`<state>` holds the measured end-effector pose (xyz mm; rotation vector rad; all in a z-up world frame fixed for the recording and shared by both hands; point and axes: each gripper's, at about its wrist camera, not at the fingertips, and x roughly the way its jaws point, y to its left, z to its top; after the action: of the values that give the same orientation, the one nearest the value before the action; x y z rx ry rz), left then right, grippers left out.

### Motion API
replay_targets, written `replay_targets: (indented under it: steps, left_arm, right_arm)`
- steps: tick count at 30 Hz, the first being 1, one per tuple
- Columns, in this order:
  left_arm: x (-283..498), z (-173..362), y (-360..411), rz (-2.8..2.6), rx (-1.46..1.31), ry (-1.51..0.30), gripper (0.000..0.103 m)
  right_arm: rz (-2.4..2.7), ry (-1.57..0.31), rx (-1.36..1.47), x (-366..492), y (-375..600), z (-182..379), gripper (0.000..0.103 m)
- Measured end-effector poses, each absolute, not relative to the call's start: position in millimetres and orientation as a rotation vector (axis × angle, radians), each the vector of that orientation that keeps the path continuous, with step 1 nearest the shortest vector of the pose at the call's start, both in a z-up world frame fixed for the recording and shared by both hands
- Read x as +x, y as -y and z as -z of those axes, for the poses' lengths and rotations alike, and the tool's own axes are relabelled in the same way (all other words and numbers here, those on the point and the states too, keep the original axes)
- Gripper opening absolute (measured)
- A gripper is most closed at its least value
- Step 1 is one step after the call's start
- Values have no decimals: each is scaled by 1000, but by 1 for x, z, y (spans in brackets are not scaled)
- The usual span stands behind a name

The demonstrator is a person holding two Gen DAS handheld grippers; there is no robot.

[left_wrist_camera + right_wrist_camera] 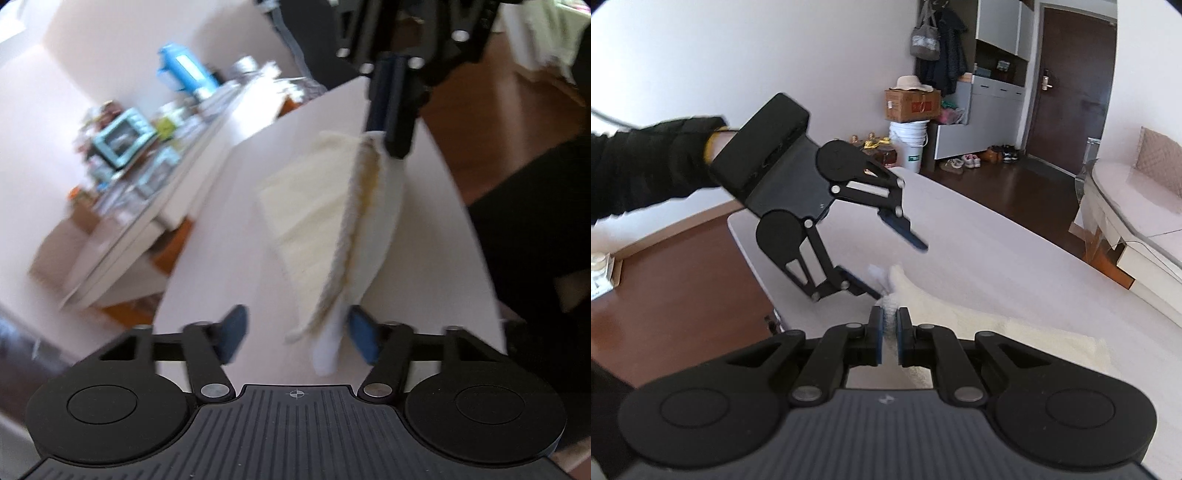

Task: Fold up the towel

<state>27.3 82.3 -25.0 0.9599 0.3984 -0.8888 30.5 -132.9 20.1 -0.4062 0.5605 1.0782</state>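
Above the pale counter (1015,258), the right gripper (890,332) pinches a corner of the cream terry-cloth towel (317,221). The left gripper (892,266) is spread wide, empty. Close it squarely on the adjacent corner before lifting.

The towel (317,221) is nubbly cream cloth; beneath it the table (1015,266) looks smooth, matt and pale.

cream towel (317,229), folded, corner lifted off table
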Motion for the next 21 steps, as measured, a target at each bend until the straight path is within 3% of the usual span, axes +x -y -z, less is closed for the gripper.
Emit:
replay_targets:
  steps: [1, 3, 12, 21]
  left_arm:
    - [27, 26, -79, 923, 979, -417, 34]
    - [26, 26, -74, 956, 998, -448, 7]
    - [30, -6, -57, 1014, 1043, -540, 7]
    - [103, -44, 4, 950, 1065, -483, 8]
  right_arm:
    - [-1080, -564, -401, 30, 137, -19, 8]
    - [-1082, -568, -390, 28, 138, -22, 8]
    - [-1099, -592, -147, 27, 186, -6, 8]
    - [-934, -514, 235, 75, 264, -10, 8]
